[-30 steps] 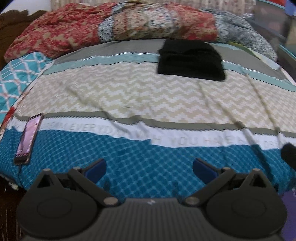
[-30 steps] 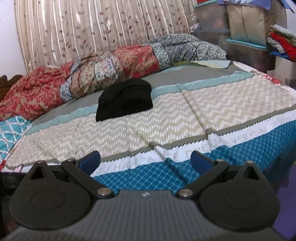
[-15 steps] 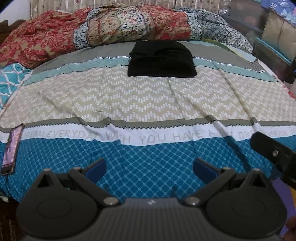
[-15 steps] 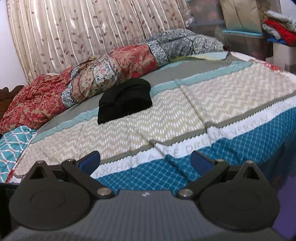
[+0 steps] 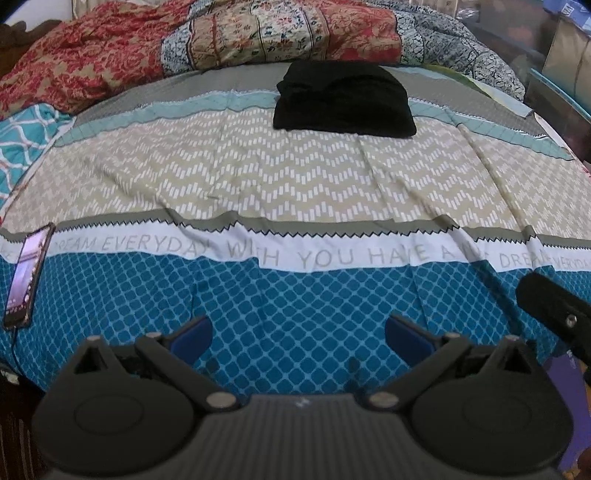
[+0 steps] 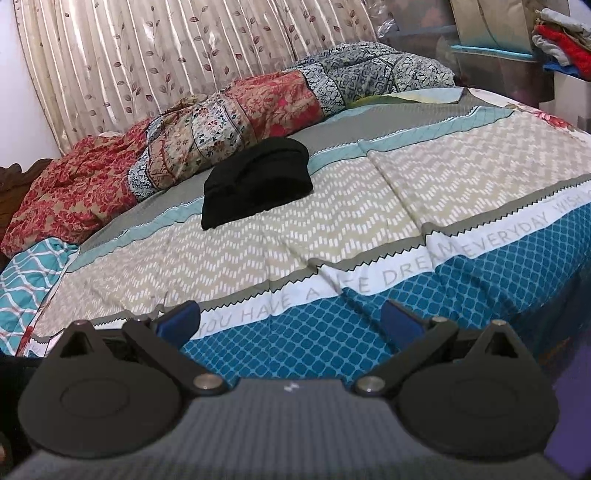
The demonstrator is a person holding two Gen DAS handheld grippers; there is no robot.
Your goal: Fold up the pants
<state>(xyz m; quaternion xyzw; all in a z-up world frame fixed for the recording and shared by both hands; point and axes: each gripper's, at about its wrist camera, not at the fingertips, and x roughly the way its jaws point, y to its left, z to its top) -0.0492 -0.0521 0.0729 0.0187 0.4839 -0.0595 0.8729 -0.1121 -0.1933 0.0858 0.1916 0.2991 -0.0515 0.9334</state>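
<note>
The black pants [image 5: 345, 99] lie bunched in a compact heap at the far side of the bed, on the grey and light-blue bands of the bedspread; the right wrist view shows the pants [image 6: 256, 181] left of centre. My left gripper [image 5: 298, 338] hangs open over the blue diamond band at the near bed edge, well short of the pants, with nothing between its blue pads. My right gripper [image 6: 290, 321] is open too, over the near edge. Part of the right gripper's body [image 5: 554, 310] shows at the right margin of the left wrist view.
A phone [image 5: 26, 273] lies at the near left edge of the bed. A rolled red and patterned quilt [image 5: 236, 33] runs along the far side, with a curtain [image 6: 184, 55] behind. Storage boxes and stacked clothes [image 6: 561, 48] stand at the right.
The left wrist view has swung from left toward the bed's centre, so the pants and phone shifted in view. The right view rose slightly. Both grippers stayed open.
</note>
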